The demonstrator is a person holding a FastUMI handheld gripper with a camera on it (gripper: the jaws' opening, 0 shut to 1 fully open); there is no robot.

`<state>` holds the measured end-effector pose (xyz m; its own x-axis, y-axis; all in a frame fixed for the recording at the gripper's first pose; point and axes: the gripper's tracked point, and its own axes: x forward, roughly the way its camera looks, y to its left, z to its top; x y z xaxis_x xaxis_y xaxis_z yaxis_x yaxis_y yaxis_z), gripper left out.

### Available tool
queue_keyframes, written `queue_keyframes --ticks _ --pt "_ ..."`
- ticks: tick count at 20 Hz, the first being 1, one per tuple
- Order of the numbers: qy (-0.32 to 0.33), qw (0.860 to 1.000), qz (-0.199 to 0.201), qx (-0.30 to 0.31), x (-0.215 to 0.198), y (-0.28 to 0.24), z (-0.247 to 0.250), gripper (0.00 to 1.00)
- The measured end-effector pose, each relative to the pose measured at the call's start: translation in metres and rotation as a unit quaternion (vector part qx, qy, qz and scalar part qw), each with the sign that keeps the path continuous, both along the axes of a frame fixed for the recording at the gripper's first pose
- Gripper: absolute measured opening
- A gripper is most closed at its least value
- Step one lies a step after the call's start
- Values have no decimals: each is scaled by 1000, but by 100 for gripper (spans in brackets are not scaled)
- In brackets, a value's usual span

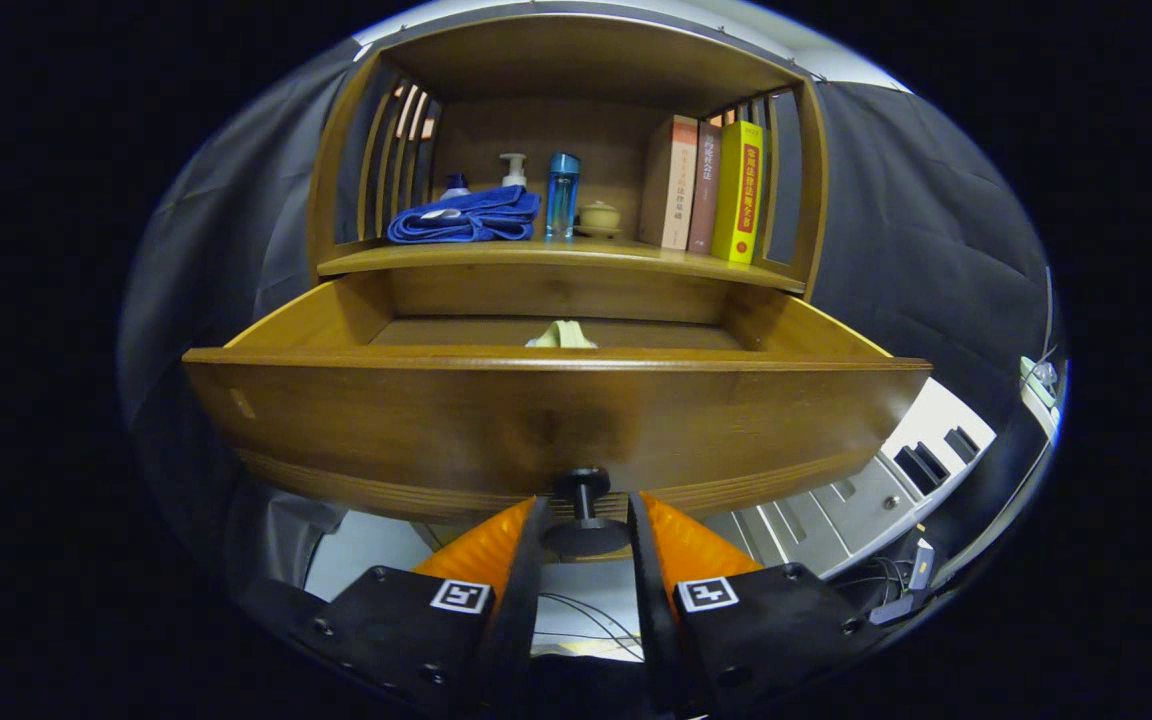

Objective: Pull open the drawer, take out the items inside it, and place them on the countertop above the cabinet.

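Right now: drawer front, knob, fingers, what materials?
Drawer front: wood, by its grain, with a satin brown varnish. Knob: black, smooth, plastic or painted metal, unclear. It sits between the gripper fingers, which look like ribbed orange plastic with black pads.

A: so what kind of place are we looking at here?

B: looks like a mock-up home corner inside a booth; a wooden cabinet (556, 240) is sitting against black cloth (926, 240), with books (701, 187), a folded blue towel (464, 216), a pump bottle (513, 168) and a blue bottle (563, 194) standing on its shelf

A: not an actual living room then?

B: doubt it; grey equipment (876, 490) and loose cables (586, 620) are lying below, so it's feeling more like a test setup dressed as a home
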<state>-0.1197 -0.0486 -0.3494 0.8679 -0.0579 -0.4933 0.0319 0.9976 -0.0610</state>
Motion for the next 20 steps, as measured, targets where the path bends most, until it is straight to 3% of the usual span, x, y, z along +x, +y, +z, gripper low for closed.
queue_keyframes --ticks 1,6,13,20 --pt "-4 1000 -7 2 1 1 8 55" --pt "-25 999 -16 25 9 7 55 100" --pt "-53 998 -4 36 22 15 117 100" --pt "-60 998 18 8 83 19 130 99"
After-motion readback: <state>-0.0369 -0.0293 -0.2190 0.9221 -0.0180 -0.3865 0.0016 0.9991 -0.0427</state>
